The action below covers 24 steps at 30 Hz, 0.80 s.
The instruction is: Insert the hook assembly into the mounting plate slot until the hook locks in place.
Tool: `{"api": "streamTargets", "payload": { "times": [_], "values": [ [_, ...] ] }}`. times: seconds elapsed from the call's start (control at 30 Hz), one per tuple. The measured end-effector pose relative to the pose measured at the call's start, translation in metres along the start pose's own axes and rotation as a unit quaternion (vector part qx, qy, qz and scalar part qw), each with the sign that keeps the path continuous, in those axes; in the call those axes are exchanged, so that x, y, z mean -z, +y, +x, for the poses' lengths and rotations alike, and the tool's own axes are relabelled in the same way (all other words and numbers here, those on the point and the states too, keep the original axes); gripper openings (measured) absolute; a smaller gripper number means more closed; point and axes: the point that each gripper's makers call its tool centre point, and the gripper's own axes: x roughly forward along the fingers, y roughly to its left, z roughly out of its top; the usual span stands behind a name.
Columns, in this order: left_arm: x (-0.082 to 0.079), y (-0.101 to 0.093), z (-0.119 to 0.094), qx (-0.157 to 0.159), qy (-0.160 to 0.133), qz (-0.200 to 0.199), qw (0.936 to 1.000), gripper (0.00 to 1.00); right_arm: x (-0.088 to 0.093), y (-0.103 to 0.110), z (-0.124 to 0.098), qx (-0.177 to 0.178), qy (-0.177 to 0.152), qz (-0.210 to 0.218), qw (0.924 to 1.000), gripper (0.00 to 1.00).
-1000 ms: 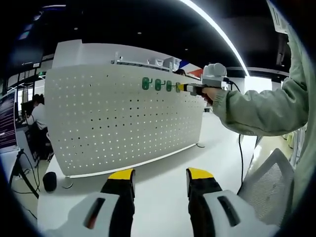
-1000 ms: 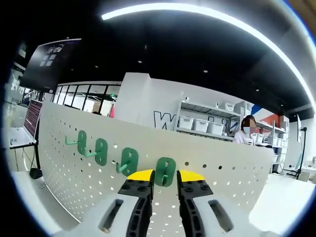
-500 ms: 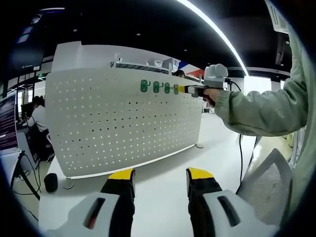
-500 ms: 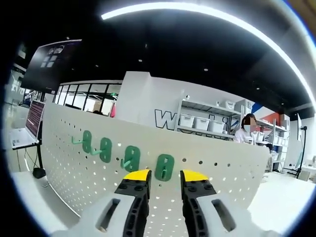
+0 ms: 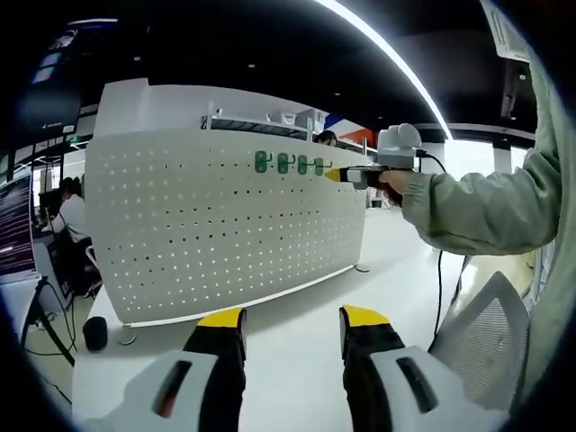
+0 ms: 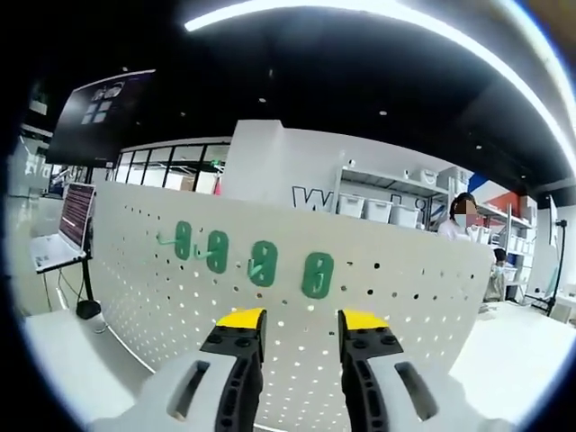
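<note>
1. Pulling back is what my right gripper [image 6: 296, 319] has done since a second ago: then its jaws sat around the last green hook [image 6: 317, 274], and now they are below it, apart from it, open wide and holding nothing.
2. All four green hooks sit in a row on the big white board with holes [image 5: 225, 225], up near its top edge. I think the last hook is in, but I cannot tell if it has locked.
3. What could go wrong: if that hook is only half in, it may tip or drop out now that I have let go. A bump from my right gripper, just beside the board, could knock it loose too.
4. My left gripper [image 5: 292, 319] hangs low over the white table [image 5: 297, 297], well apart from the board, its jaws spread and empty.
5. Around me: a person's green sleeve [image 5: 477, 202], a white mesh chair [image 5: 490, 328], shelves with boxes [image 6: 378, 207] behind the board, and a laptop [image 6: 67, 220]. Nothing stands between my right gripper and the hooks.
</note>
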Motion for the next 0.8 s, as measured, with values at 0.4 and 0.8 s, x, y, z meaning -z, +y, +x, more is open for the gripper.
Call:
{"api": "streamTargets", "payload": {
  "times": [0.4,0.8],
  "values": [
    [-0.003,0.004,-0.009,-0.009,-0.006,0.001,0.9999,0.44,0.007,0.011,-0.021,-0.012,0.014,0.004,0.9998,0.35],
    [-0.009,0.0,-0.015,-0.011,-0.014,0.009,0.9998,0.44,0.031,0.021,-0.058,-0.031,0.041,0.007,0.9987,0.38]
  ]
}}
